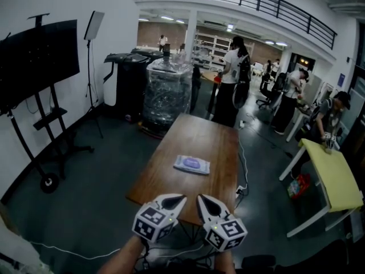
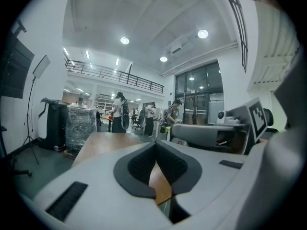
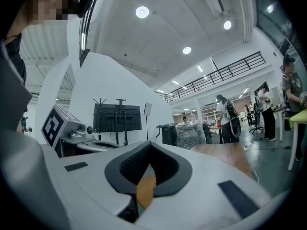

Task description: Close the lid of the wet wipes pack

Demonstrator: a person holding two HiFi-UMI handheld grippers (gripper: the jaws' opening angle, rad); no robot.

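Observation:
The wet wipes pack (image 1: 191, 164) lies flat near the middle of the brown wooden table (image 1: 194, 133), pale with a purple oval lid patch on top; whether that lid is up or down is too small to tell. Both grippers hover side by side at the table's near edge, well short of the pack. My left gripper (image 1: 181, 197) has its jaws together with nothing between them, and my right gripper (image 1: 201, 197) looks the same. In the left gripper view the left gripper (image 2: 156, 146) points along the table (image 2: 103, 140); the right gripper (image 3: 149, 145) shows its tips touching.
A screen on a wheeled stand (image 1: 35, 56) is at the left. A plastic-wrapped pallet (image 1: 166, 93) and a black bin (image 1: 130, 79) stand beyond the table's far end. A yellow table (image 1: 333, 173) is at the right, with several people behind. Cables (image 1: 244, 178) trail by the table's right side.

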